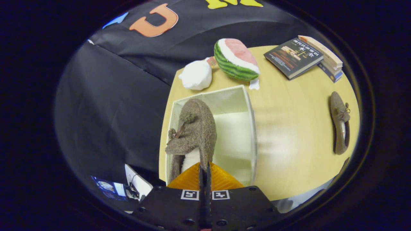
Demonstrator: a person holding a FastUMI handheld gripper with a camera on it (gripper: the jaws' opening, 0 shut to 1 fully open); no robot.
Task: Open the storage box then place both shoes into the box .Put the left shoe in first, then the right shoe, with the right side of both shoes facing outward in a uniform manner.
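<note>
Gripper (204, 170) fingers clenched on the heel rim of the soft, light shoe (192, 134), hanging over the open box (252, 128) at frame centre. Fuzzy upper likely deforms, so the rim pinch suits. Second shoe (339, 123) lies on the table (289, 144), right of frame.

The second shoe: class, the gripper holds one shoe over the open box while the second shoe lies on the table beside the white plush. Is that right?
One detail is wrong. In the gripper view the second shoe lies apart on the table, below the books, not beside the white plush. The gripper does hold the first shoe over the open box.
</note>
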